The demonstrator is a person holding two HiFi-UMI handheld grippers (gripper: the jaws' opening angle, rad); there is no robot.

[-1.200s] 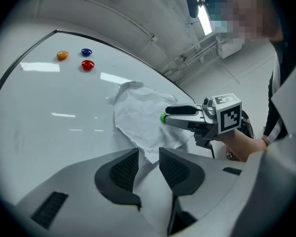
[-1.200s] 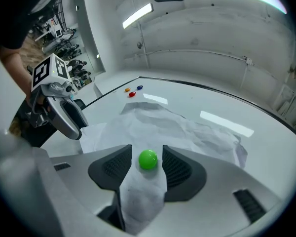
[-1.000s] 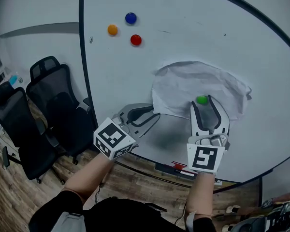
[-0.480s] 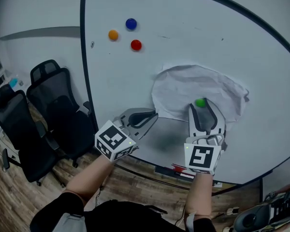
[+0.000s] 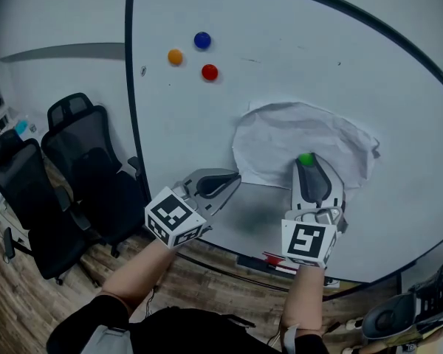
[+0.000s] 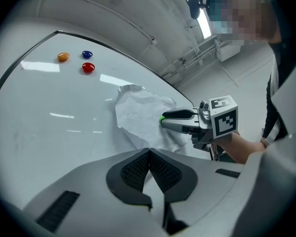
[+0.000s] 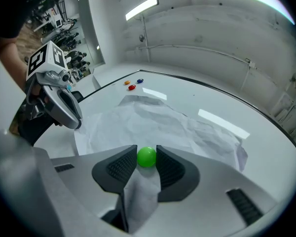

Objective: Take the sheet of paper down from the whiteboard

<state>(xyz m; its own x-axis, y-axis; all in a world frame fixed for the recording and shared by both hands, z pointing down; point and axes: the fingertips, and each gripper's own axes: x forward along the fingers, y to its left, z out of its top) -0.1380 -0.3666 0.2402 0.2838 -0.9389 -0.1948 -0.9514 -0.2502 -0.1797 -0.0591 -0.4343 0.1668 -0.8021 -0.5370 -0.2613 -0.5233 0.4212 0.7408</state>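
Creased, crumpled sheet of paper (image 5: 303,135) looking matt white. Smooth whiteboard (image 5: 280,50) gleaming glossy. Small green magnet (image 7: 147,157) shining like glossy plastic. Both left gripper (image 6: 149,149) and right gripper (image 5: 308,161) showing matt grey plastic; pads (image 7: 119,168) black, finely ribbed. At left, chairs (image 5: 81,135) looking matt black; floor (image 5: 29,301) showing wood grain.

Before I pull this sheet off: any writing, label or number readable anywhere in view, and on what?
No readable text in any view.
Marker cubes, left and right: square black-and-white code patterns, no letters.
Sheet of paper: blank on the side shown.
Whiteboard: a few faint specks, nothing legible.
Red item below the whiteboard: too small to read.
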